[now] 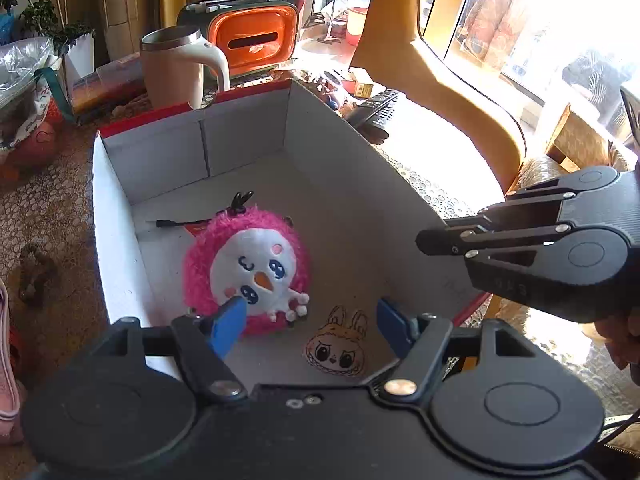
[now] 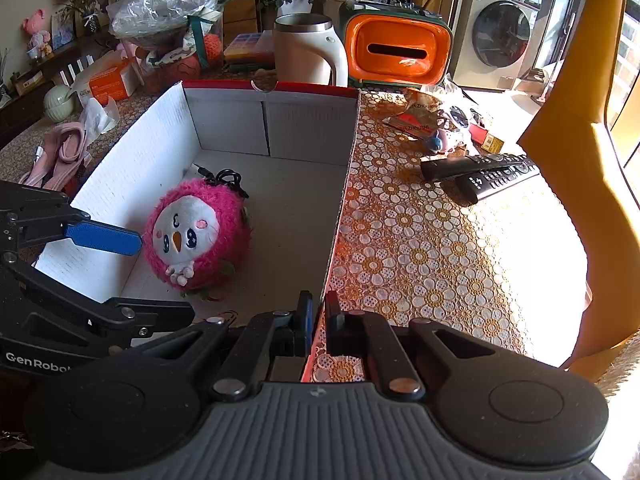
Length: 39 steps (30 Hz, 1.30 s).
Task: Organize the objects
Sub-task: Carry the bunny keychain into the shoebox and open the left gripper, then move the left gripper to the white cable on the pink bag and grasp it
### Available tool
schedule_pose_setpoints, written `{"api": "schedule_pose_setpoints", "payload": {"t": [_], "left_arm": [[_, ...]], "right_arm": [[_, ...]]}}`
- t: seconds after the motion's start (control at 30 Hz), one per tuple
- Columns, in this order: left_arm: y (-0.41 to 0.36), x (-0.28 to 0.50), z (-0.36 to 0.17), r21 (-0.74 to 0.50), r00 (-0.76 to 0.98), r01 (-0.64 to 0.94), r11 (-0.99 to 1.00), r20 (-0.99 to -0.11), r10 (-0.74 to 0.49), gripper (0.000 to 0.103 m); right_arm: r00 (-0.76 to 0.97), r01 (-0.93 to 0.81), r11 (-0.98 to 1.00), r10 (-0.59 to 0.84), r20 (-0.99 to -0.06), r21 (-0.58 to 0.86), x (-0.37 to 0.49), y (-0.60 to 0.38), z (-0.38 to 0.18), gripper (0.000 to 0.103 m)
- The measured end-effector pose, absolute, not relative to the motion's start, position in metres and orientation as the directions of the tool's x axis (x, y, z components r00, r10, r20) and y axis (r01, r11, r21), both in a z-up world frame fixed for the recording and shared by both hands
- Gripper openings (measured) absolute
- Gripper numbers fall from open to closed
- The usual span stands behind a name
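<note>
While right fingers (image 2: 318, 316) pinch box wall (image 2: 340, 216) (shut) — left (image 1: 310, 322) open.

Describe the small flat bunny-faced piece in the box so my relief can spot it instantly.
Find the white cardboard box with the red rim in the middle of the patterned table. On its floor, at the near end beside the pink plush bird, lies the bunny-faced piece. Unlike the fluffy round bird, it is flat, pale orange, with long ears, big dark eyes and a toothy grin.
</note>
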<state>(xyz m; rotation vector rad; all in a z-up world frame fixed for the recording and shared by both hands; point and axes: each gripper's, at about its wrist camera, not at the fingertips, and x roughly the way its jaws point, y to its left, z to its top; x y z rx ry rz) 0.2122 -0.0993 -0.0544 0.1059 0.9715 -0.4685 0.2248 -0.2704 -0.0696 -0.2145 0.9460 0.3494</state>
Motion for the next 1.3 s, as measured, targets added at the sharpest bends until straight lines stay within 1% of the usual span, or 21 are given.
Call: {"api": "schedule_pose_setpoints", "payload": {"t": [0.23,0.3,0.37,0.67,0.83,1.1,1.3], "left_arm": [[-0.076,0.193,-0.028,-0.105,0.547,0.409,0.907,-0.767,-0.336,0.072],[-0.067,0.190,-0.022,-0.102,0.570,0.389,0.916,-0.754,-0.326,0.075],[-0.057,0.185,-0.016,-0.089,0.600,0.361,0.928,-0.740,-0.304,0.083],[0.004,0.169,0.000,-0.048,0.688,0.232,0.971,-0.698,-0.199,0.097],[0.052,0.165,0.001,-0.046,0.710,0.107,0.993,-0.695,-0.109,0.101],[0.124,0.170,-0.011,0.008,0.720,-0.095,0.995,-0.690,0.075,0.101],[0.156,0.175,-0.036,0.070,0.707,-0.169,0.983,-0.686,0.170,0.099]], "right_arm": [[0.536,-0.382,0.924,0.192,-0.822,-0.033,0.223,-0.270,-0.070,0.006],[0.537,-0.380,0.924,0.191,-0.822,-0.034,0.223,-0.269,-0.070,0.006],[0.536,-0.380,0.924,0.188,-0.823,-0.037,0.222,-0.268,-0.070,0.006],[0.535,-0.380,0.924,0.179,-0.825,-0.046,0.223,-0.267,-0.070,0.006],[0.534,-0.379,0.924,0.172,-0.828,-0.053,0.223,-0.266,-0.070,0.006],[0.530,-0.370,0.927,0.163,-0.832,-0.054,0.224,-0.264,-0.069,0.006],[0.529,-0.367,0.928,0.157,-0.834,-0.058,0.225,-0.262,-0.069,0.006]]}}
